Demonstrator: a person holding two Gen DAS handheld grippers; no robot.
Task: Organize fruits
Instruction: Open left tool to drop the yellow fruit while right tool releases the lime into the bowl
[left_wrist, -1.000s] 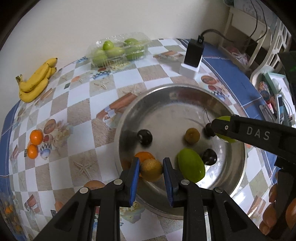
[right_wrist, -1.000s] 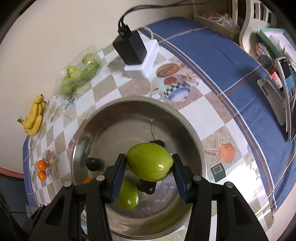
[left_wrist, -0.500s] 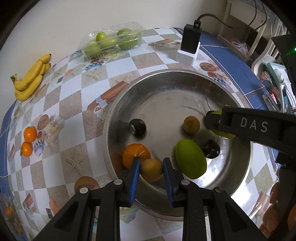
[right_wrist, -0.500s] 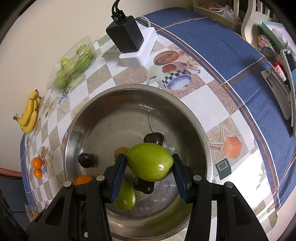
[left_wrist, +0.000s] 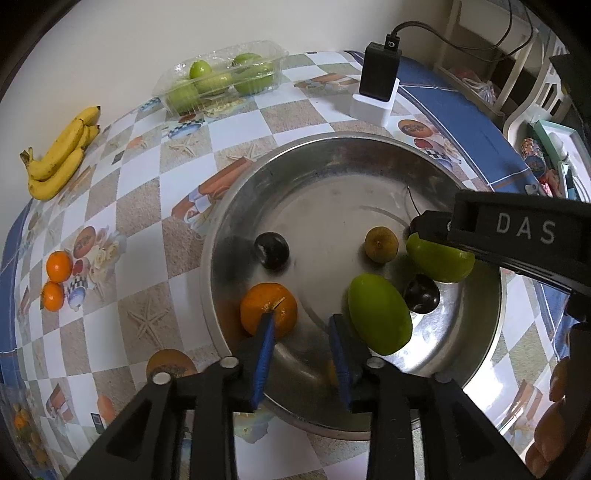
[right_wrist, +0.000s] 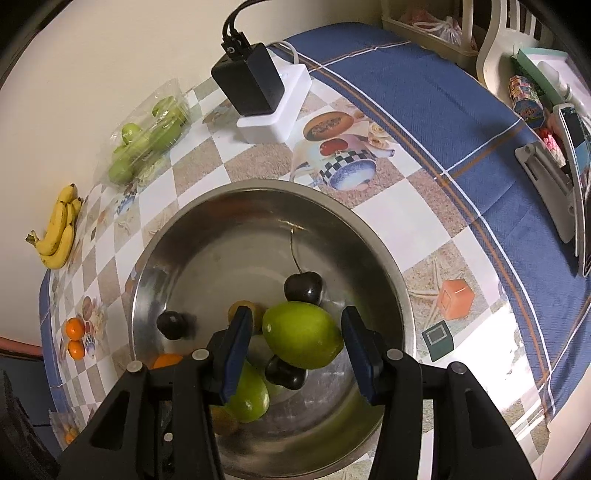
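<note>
A steel bowl (left_wrist: 258, 192) (right_wrist: 373, 236) holds an orange (left_wrist: 268, 309), a dark plum (left_wrist: 271, 250), a brown fruit (left_wrist: 381, 244), a green mango (left_wrist: 379, 314) and a dark cherry (left_wrist: 421, 293). My left gripper (left_wrist: 302, 332) is open and empty over the bowl's near rim. A small brown fruit (right_wrist: 225, 421) lies below it in the right wrist view. My right gripper (right_wrist: 297, 328) is open, and a second green mango (right_wrist: 302, 334) (left_wrist: 439, 258) sits loose between its fingers, over the bowl. A stemmed cherry (right_wrist: 303, 288) lies beyond it.
Bananas (left_wrist: 61, 153), a clear box of green fruit (left_wrist: 221, 81) and two small oranges (left_wrist: 55, 277) lie on the checked tablecloth to the left. A black charger on a white dock (left_wrist: 378, 85) stands behind the bowl. A chair and clutter sit at the right.
My left gripper has opened and let go of the small brown fruit. My right gripper has opened wider, so the green mango is no longer clamped. Both have moved lower, closer to the bowl.
</note>
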